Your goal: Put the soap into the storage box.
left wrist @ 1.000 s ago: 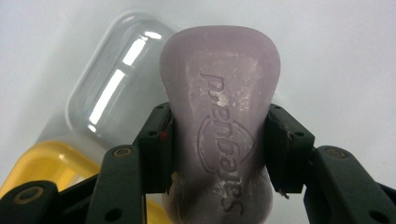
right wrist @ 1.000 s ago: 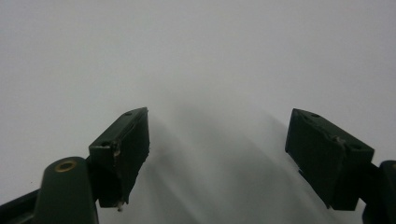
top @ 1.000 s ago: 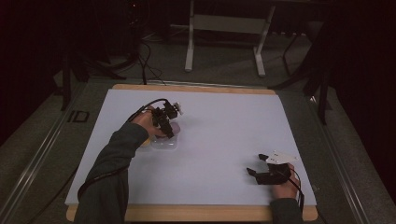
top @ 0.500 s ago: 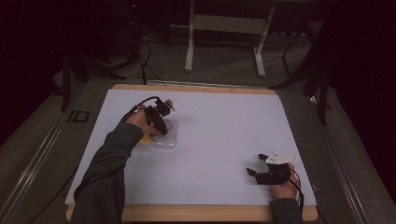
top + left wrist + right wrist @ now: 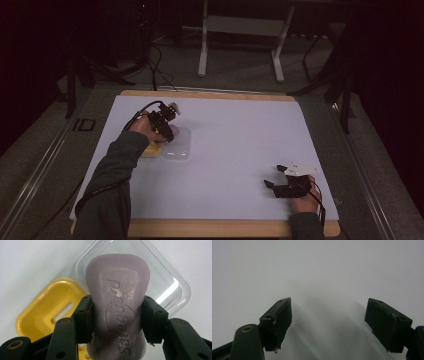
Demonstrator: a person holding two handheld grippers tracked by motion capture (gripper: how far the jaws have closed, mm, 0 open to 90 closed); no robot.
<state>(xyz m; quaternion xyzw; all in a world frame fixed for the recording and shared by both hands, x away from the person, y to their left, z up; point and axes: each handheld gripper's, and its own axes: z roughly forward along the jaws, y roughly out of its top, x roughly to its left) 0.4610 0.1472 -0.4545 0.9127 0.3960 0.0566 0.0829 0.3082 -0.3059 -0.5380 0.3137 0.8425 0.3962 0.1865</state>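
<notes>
The left tongs [image 5: 116, 320] grip a purple soap bar [image 5: 117, 302] by its sides, above a clear plastic lid [image 5: 172, 287] and a yellow soap dish [image 5: 47, 312] on the white tabletop [image 5: 240, 140]. The right tongs [image 5: 328, 322] rest wide apart, holding nothing, near the tabletop's front right

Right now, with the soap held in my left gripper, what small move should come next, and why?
Probably ease the left gripper toward the yellow soap dish and lower it. The purple soap is clamped between its jaws above the clear lid, which lies beside the open dish, so the dish looks ready to take it. The right gripper is open over the bare white table.
</notes>
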